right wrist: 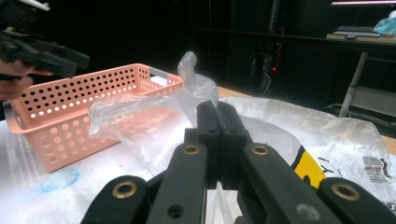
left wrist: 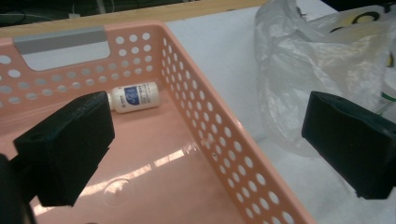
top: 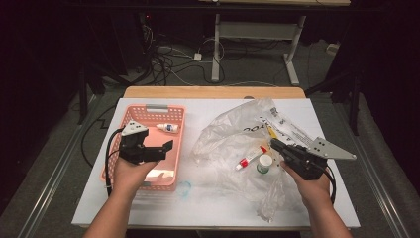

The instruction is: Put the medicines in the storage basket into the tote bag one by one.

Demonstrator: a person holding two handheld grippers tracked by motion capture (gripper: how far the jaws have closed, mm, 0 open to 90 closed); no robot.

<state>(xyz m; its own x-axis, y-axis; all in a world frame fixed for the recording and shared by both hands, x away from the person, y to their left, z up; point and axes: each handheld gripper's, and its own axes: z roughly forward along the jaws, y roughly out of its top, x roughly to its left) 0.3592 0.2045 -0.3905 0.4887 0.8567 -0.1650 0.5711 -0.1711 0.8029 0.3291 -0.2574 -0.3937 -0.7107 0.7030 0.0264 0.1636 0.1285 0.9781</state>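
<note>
A pink perforated basket (top: 178, 144) stands at the left of the white table, and a small white bottle with a blue label (top: 167, 128) lies at its far end. My left gripper (top: 156, 148) hovers over the basket, open and empty. In the left gripper view its jaws straddle the basket's right wall (left wrist: 224, 140), with the bottle (left wrist: 135, 96) beyond. A crumpled clear plastic bag (top: 233, 134) lies at the right, holding a red-capped tube (top: 250, 157) and a white bottle with a green label (top: 264, 163). My right gripper (top: 274, 144) rests at the bag, jaws shut (right wrist: 218, 121). I cannot tell whether film is pinched.
A blue ring (top: 184, 188) is drawn on the table in front of the basket. The table's wooden far edge (top: 213, 91) borders a dark floor with cables and a desk frame (top: 257, 44). The bag's printed part (right wrist: 308, 172) spreads right of my right gripper.
</note>
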